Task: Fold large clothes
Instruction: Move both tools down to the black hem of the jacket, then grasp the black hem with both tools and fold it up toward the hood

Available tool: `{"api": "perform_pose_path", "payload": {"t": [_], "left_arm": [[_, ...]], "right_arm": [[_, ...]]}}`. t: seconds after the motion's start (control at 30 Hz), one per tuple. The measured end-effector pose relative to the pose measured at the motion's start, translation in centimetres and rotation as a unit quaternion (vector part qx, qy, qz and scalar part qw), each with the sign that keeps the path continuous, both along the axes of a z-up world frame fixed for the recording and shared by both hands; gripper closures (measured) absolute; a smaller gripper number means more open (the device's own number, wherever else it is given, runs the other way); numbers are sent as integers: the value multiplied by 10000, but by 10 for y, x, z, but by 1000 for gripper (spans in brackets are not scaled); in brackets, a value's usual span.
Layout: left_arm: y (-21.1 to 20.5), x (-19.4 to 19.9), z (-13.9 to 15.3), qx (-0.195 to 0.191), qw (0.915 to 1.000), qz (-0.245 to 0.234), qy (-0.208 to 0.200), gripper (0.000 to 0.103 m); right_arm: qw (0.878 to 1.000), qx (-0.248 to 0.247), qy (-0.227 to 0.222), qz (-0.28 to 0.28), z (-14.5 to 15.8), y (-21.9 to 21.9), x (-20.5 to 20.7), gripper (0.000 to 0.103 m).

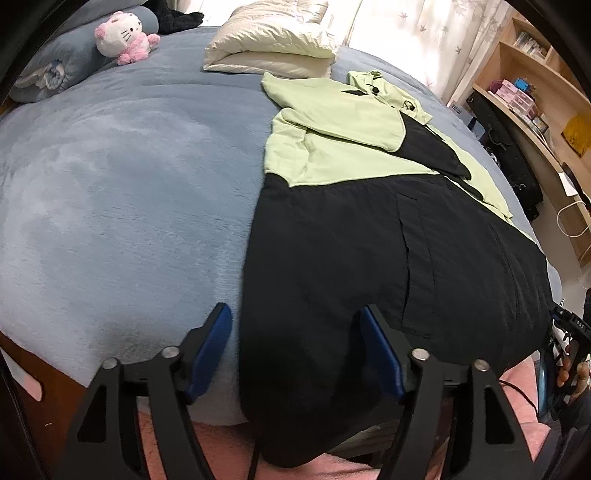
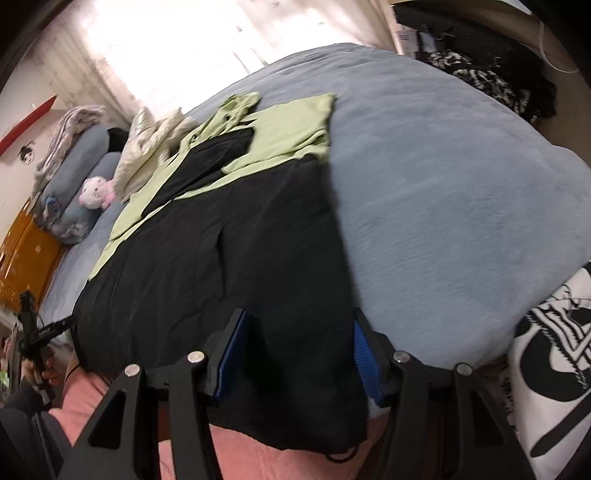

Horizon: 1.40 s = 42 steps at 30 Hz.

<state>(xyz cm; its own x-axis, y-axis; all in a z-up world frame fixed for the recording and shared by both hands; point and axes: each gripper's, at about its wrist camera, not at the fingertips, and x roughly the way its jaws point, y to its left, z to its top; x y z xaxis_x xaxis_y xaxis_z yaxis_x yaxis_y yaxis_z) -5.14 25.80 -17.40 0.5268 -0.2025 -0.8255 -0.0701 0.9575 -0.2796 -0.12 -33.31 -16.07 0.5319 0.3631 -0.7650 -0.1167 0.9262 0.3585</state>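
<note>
A large black and light-green jacket (image 1: 369, 229) lies flat on the blue-grey bed (image 1: 129, 184), sleeves folded across its green upper part, black hem hanging over the near bed edge. My left gripper (image 1: 295, 350) is open, its blue pads either side of the hem's left corner, holding nothing. In the right wrist view the jacket (image 2: 229, 236) lies the same way; my right gripper (image 2: 297, 354) is open astride the hem's right corner, with no grip on the cloth. The right gripper shows at the far right of the left wrist view (image 1: 565, 354).
A folded cream quilt (image 1: 273, 40) and a pink-white plush cat (image 1: 123, 35) lie at the bed's far end. Wooden shelves (image 1: 535, 92) stand to the right. A black-and-white printed cloth (image 2: 554, 369) lies at the bed's near right. Pink fabric (image 2: 295, 465) lies below the hem.
</note>
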Motion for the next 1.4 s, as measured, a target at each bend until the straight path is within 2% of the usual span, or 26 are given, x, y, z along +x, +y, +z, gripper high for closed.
{"api": "perform_pose_path", "payload": {"t": [0.07,0.2,0.3,0.4,0.53,0.63,0.7,0.77,0.8,0.83,0.87,0.93,1.03,1.07,1.1,1.23,1.4], "left_arm": [[-6,0,-2,37,9999,-104,-19,26],[-18,-3,-4,231,9993,-290,-109,26],[-16,-5,-5,194,9993,-289,-128,25],[-14,-5,-7,115,9994,-294,-141,25],[-12,-6,-9,11,9996,-270,-128,25],[-13,-3,-9,3,9997,-240,-25,25],[-17,-3,-8,5,9996,-279,26,37],[-22,-2,-6,0,9995,-310,98,68],[-23,-1,-5,-32,9994,-320,148,75],[-24,0,-4,-175,9990,-357,190,92],[-24,1,-3,-354,9984,-349,251,95],[-27,4,0,-427,9983,-233,334,97],[-24,5,6,-834,9959,0,347,100],[-22,5,10,-1184,9925,75,285,100],[-21,3,16,-1333,9908,139,191,100],[-24,-4,46,-1672,9854,234,-216,100],[-24,-15,85,-1996,9773,332,-630,101]], "right_arm": [[9996,189,11,199,-1,5,-1,47],[9975,435,-49,563,1,19,-3,47],[9969,346,-10,707,-1,32,0,47],[9972,209,61,718,-6,40,6,47],[9979,267,120,577,-9,39,9,49],[9989,159,73,433,-10,41,7,60],[9991,206,70,351,-10,41,8,84],[9994,247,78,223,-10,39,9,91],[9994,266,74,186,-9,38,9,93],[9994,294,67,148,-8,38,9,93],[9994,341,55,99,-6,37,9,95],[9990,452,17,49,-3,36,9,98],[9962,860,-105,-1,7,35,9,99],[9948,1000,-211,-2,16,36,9,99],[9936,1094,-290,4,22,36,8,99],[9853,1557,-692,144,58,39,3,99],[9758,1840,-1124,368,96,50,-9,99]]}}
